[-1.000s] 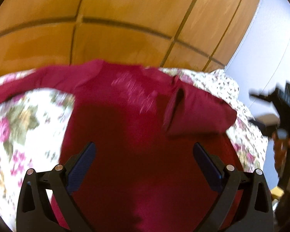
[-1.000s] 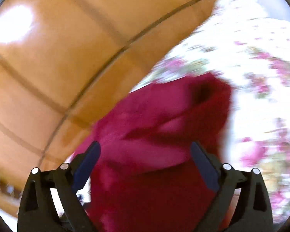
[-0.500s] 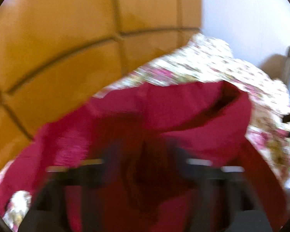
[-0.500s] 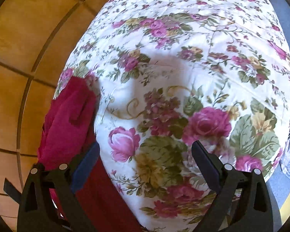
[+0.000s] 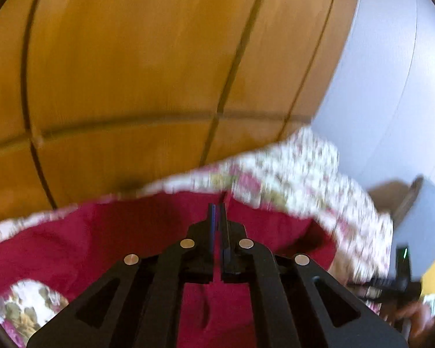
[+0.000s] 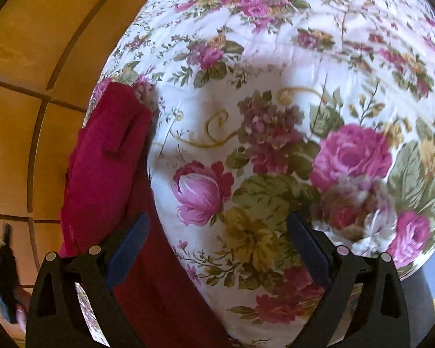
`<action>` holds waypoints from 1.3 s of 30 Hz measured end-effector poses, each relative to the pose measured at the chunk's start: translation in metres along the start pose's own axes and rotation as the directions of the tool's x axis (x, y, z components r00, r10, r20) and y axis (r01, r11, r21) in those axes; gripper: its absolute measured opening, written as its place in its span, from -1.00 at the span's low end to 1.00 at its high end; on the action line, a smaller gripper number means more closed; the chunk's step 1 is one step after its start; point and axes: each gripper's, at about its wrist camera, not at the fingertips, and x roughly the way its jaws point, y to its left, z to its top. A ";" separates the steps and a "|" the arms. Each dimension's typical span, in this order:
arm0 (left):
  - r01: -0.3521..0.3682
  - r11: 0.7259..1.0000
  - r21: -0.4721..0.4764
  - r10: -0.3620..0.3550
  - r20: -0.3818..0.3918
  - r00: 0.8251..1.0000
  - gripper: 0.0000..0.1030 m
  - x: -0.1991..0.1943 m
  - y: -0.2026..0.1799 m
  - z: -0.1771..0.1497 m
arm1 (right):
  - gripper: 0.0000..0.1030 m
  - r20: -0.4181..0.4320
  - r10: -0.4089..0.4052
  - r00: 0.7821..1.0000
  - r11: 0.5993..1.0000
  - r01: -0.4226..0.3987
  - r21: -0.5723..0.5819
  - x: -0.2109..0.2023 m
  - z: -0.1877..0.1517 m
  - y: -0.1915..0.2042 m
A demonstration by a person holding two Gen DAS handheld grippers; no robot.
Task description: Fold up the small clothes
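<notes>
Left wrist view: dark red garment (image 5: 95, 240) spread over flowered bedcover (image 5: 301, 171), plain weave, one cuff-like opening gaping at right. Left gripper (image 5: 217, 211) clamped tight, pads nearly meeting, a thin strip of red showing in the slit between them; whether cloth is actually pinched there hard to tell. Whole picture motion-blurred; garment's near part hidden under the gripper frame, its left end cut by the picture edge. Long axis running left to right across the picture, along the wooden panelling (image 5: 130, 72) behind.

Right wrist view: same red garment (image 6: 107, 156) bunched in a narrow band along the left edge of the flowered bedcover (image 6: 275, 87), beside the wooden panelling (image 6: 23, 58). Right gripper (image 6: 217, 246) spread wide, nothing between its pads. Lower end of the garment hidden behind the left finger (image 6: 127, 246). Long axis running from bottom to top of the picture, folded end pointing up.
</notes>
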 end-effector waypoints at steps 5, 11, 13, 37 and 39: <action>0.038 0.999 -0.036 -0.043 -0.147 0.988 0.65 0.042 0.008 -0.043 | 0.88 0.003 -0.026 1.000 0.999 0.026 -0.034 0.004 -0.004 0.006; 0.024 0.999 -0.046 -0.036 -0.281 0.959 0.64 0.096 0.003 -0.077 | 0.89 0.000 -0.027 1.000 0.999 0.027 -0.033 0.004 -0.004 0.005; 0.005 0.996 -0.085 -0.033 -0.335 0.942 0.15 0.111 0.002 -0.086 | 0.89 0.001 -0.031 1.000 0.999 0.031 -0.036 0.005 -0.004 0.007; 0.143 0.709 -0.690 -0.128 0.074 0.989 -0.89 0.019 0.150 -0.158 | 0.92 0.149 -0.047 0.988 0.944 0.093 -0.317 0.025 -0.009 0.063; 0.164 0.732 -0.661 -0.136 0.095 0.986 -0.89 0.017 0.144 -0.162 | 0.92 0.195 -0.049 0.980 0.921 0.120 -0.371 0.029 -0.008 0.075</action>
